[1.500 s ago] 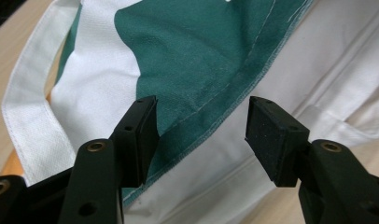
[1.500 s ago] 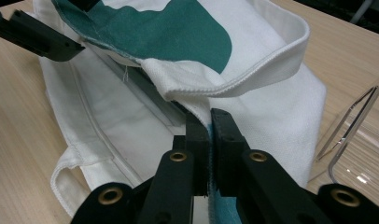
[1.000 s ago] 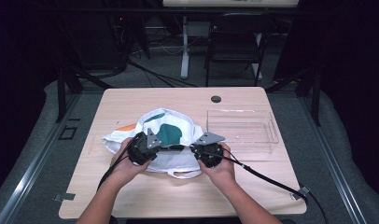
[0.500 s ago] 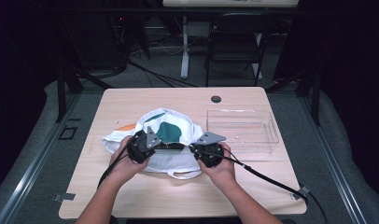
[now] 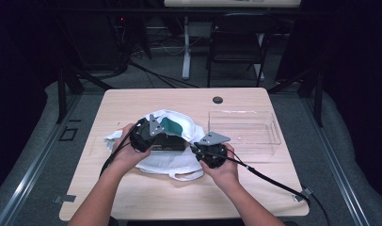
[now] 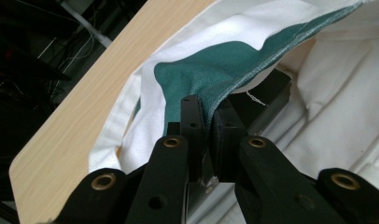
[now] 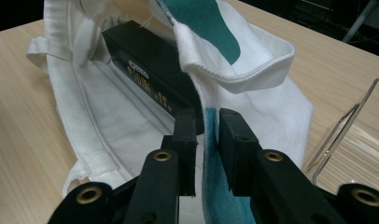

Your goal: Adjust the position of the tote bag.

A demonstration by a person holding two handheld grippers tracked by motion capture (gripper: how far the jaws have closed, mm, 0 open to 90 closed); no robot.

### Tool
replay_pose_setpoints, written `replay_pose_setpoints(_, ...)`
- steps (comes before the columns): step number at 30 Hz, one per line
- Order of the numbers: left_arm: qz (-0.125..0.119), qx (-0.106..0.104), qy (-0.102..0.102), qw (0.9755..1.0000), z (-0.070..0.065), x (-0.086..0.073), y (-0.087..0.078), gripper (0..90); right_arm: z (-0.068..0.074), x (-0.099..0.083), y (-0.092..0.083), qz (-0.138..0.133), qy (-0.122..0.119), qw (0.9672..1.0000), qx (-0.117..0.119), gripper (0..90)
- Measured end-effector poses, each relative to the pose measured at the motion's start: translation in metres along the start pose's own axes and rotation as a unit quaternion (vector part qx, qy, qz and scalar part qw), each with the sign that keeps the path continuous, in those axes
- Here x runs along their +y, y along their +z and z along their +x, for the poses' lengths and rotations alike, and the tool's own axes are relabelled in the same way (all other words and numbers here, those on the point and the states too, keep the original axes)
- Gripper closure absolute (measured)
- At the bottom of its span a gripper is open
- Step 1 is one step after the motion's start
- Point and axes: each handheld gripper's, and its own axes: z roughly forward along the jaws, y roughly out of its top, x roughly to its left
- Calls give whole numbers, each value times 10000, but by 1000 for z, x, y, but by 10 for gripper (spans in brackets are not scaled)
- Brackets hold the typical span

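At the centre of the high view, a white cloth bag (image 5: 179, 141) with a green patch is seen spread on a pale wooden table (image 5: 132, 193), its mouth held up between two hand-held grippers. The left gripper (image 5: 154, 136), at centre left of that frame, is clamped on the bag's upper edge; in the left gripper view its jaws are pressed together on the green-and-white hem (no gap can be made out between pads and cloth), having just been closing on it. The right gripper (image 5: 198, 149), just right of centre, is placed at the bag's near-right edge. In the right gripper view a fold of the cloth, white above and green below, is seen hanging between its jaws, which have just been opening; a narrow gap is visible on either side of the fabric, so the cloth is no longer squeezed.

A black box (image 7: 150, 74) with small pale lettering is seen lying inside the open bag, at upper centre of the right gripper view, resting on the white lining. A loop handle (image 5: 184, 176) of the bag trails toward the lower edge of the table. To the right of the bag, a clear plastic tray (image 5: 269, 141) is set on the table, close beside the right hand.
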Motion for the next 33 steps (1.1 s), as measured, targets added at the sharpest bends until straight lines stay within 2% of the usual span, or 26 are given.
replay_pose_setpoints(7, 25, -16, -13, 10000, 9, 10, 3, 856, -1, 2, -3, -39, 1, 10000, -16, 724)
replay_pose_setpoints(20, 212, -16, 62, 9998, 20, 31, 9, 857, -3, 5, -10, -160, 35, 9999, 13, 679)
replay_pose_setpoints(33, 273, -54, 65, 9996, 26, 39, 17, 858, -6, 7, -12, -136, 47, 9999, -11, 662)
